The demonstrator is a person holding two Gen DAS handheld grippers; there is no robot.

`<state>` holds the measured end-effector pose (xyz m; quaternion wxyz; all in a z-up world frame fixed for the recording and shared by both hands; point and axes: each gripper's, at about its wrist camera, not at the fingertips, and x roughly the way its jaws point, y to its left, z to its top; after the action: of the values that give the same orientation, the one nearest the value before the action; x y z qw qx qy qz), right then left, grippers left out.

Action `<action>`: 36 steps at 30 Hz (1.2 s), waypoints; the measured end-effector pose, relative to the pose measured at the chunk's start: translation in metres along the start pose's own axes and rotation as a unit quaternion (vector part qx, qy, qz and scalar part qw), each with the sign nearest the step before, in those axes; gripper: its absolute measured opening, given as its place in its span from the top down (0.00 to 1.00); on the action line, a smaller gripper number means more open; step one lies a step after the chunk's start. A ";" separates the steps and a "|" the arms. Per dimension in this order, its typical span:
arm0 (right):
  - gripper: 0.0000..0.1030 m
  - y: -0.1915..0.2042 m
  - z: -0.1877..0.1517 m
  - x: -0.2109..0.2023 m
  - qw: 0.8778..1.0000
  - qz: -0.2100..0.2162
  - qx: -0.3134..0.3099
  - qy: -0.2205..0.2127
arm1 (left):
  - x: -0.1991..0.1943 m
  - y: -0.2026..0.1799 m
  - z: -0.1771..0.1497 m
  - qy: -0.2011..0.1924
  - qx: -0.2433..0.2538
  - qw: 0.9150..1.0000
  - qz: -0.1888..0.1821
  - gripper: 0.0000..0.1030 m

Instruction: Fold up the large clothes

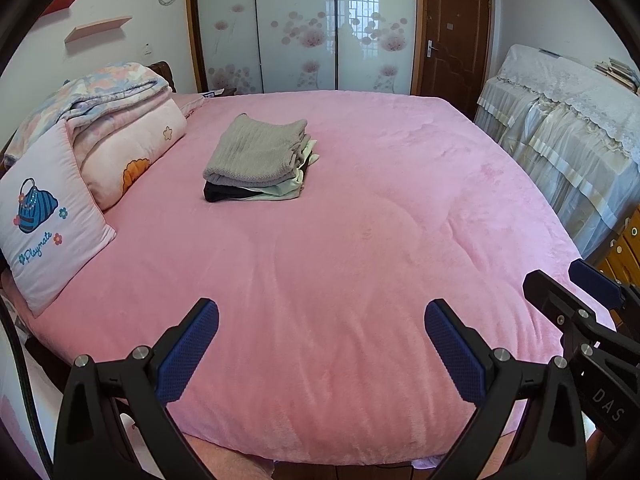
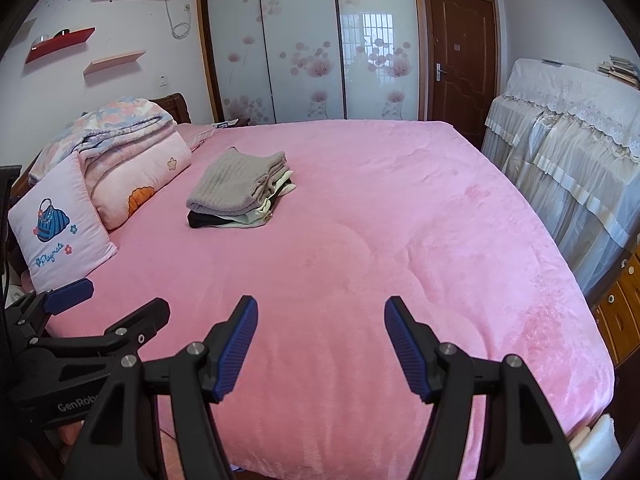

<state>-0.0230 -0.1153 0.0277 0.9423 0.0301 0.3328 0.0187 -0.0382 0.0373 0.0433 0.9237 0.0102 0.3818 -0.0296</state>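
A stack of folded clothes [image 1: 256, 160] [image 2: 240, 192] lies on the pink bed [image 1: 360, 240] [image 2: 380, 240], left of the middle, with a grey knit piece on top and black and pale pieces under it. My left gripper [image 1: 322, 312] hangs open over the bed's near edge, nothing between its blue pads. My right gripper [image 2: 320, 308] is also open and empty, beside it on the right. Each shows at the side of the other's view: the right gripper [image 1: 560, 280], the left gripper [image 2: 124, 296]. Both are far from the stack.
A pink pillow [image 1: 44, 216] [image 2: 60, 228] and folded floral quilts [image 1: 120, 120] [image 2: 128, 152] sit at the bed's left. A lace-draped piece of furniture [image 1: 560, 132] [image 2: 568, 152] stands along the right. A sliding-door wardrobe [image 1: 304, 24] and a brown door [image 1: 452, 32] are behind.
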 end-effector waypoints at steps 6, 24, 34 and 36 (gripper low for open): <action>0.36 0.002 -0.001 0.001 1.000 0.001 0.002 0.001 | 0.001 0.000 -0.001 0.003 -0.003 1.000 0.005 0.01; 0.36 0.003 -0.003 0.005 1.000 0.006 0.003 0.006 | 0.005 -0.004 -0.003 0.013 -0.005 1.000 0.009 0.01; 0.36 0.002 -0.003 0.005 1.000 0.006 0.003 0.006 | 0.006 -0.005 -0.004 0.015 -0.005 1.000 0.010 0.01; 0.36 0.002 -0.003 0.006 1.000 0.006 0.003 0.006 | 0.006 -0.005 -0.004 0.016 -0.004 1.000 0.010 0.01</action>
<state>-0.0203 -0.1133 0.0218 0.9401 0.0347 0.3385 0.0234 -0.0376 0.0319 0.0362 0.9178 0.0105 0.3965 -0.0183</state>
